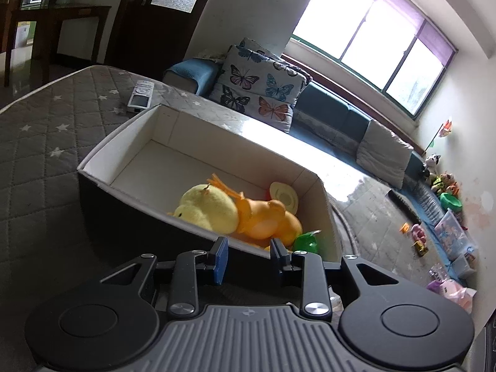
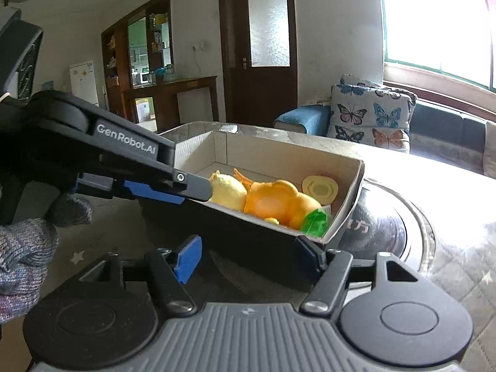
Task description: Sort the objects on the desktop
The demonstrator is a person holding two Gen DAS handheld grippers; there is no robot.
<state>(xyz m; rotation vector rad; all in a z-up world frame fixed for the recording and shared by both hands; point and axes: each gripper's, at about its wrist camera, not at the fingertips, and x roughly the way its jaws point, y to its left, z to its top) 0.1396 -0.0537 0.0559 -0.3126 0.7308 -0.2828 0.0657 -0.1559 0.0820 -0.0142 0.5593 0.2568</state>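
A cardboard box [image 1: 217,142], white inside and dark outside, stands on the grey quilted table cover. In it lie a yellow plush chick [image 1: 207,209], an orange rubber toy [image 1: 266,220], a green piece [image 1: 307,241] and a cream round disc [image 1: 283,195]. My left gripper [image 1: 249,251] hovers at the box's near wall, open, nothing between its blue pads. From the right wrist view it reaches in from the left [image 2: 198,190] to the rim beside the chick [image 2: 228,190]. My right gripper [image 2: 248,260] is wide open just before the box's dark near wall [image 2: 248,241], its right finger close to the corner.
A grey remote [image 1: 141,96] lies on the cover beyond the box. A round dark glass plate [image 2: 381,229] is set in the table right of the box. A gloved hand [image 2: 24,248] holds the left gripper. Behind are a butterfly pillow [image 1: 260,83], a sofa and several toys [image 1: 440,186].
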